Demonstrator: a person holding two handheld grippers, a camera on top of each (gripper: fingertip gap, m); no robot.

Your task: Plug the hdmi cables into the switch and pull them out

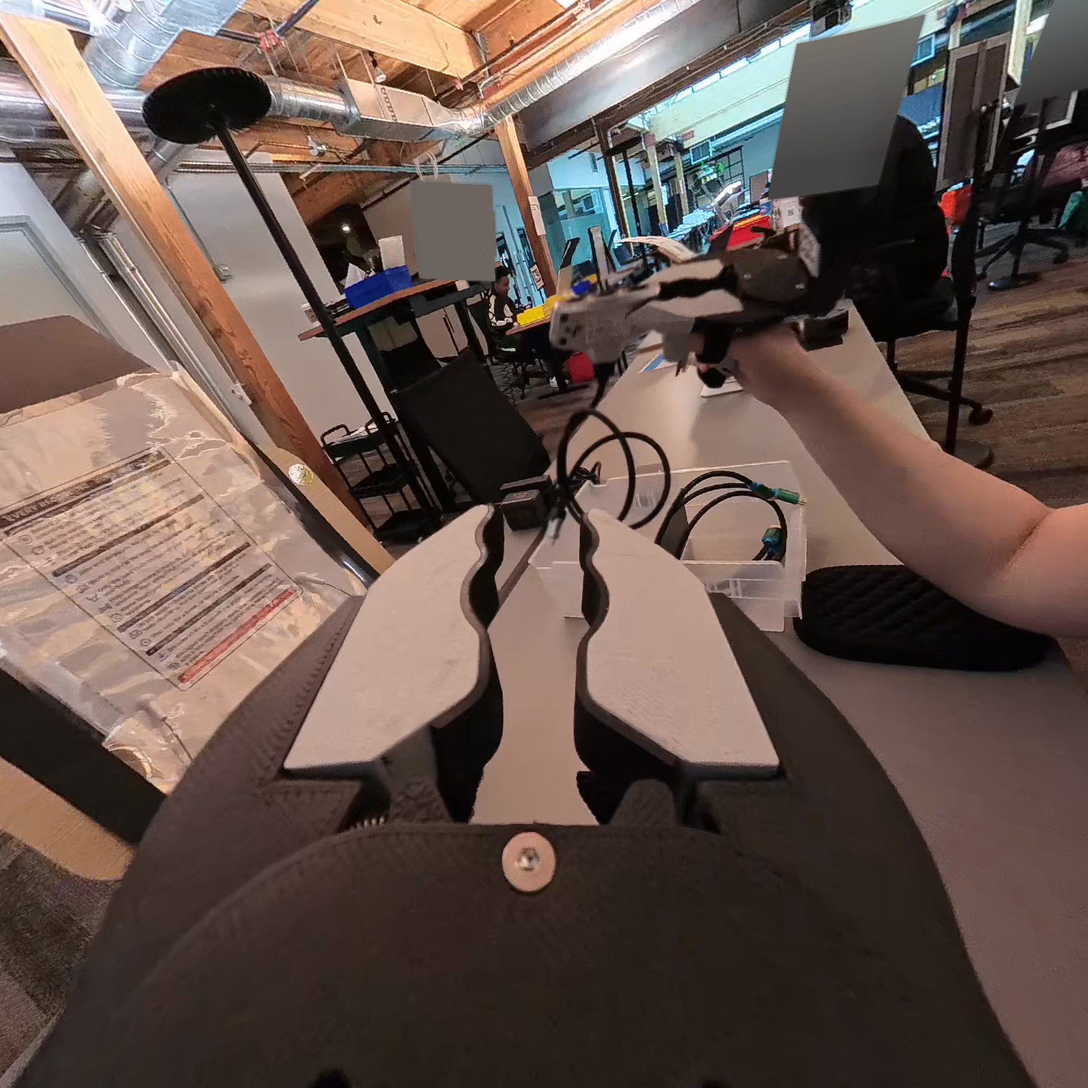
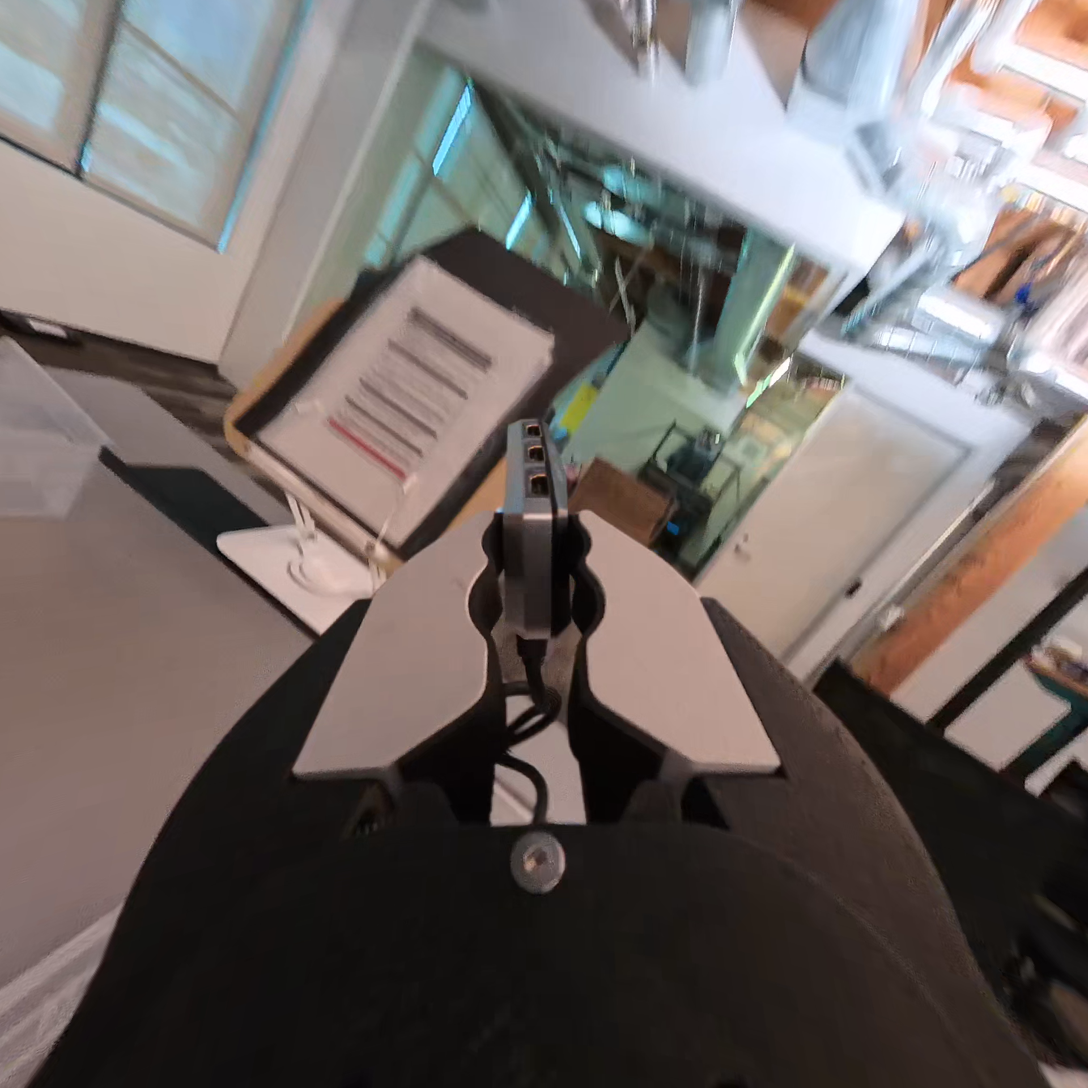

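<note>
My right gripper (image 2: 533, 524) is shut on a slim grey HDMI switch (image 2: 530, 471), held on edge with three ports facing the camera. The switch's own black cable (image 2: 533, 700) trails back between the fingers. In the left wrist view the right gripper (image 1: 562, 329) is raised above the table in a person's hand, and the black cable (image 1: 612, 465) hangs from it in loops. My left gripper (image 1: 538, 521) is open and empty, low over the grey table (image 1: 883, 795). Black HDMI cables with teal plugs (image 1: 771, 533) lie in a clear plastic bin (image 1: 742, 580) to its front right.
A small black cube (image 1: 526, 503) sits just beyond the left fingertips. A black wrist rest (image 1: 918, 618) lies right of the bin, under the person's forearm (image 1: 942, 500). A printed sheet in a clear stand (image 1: 147, 559) stands at the left edge. A black lamp pole (image 1: 294, 265) and chair (image 1: 471, 424) stand beyond.
</note>
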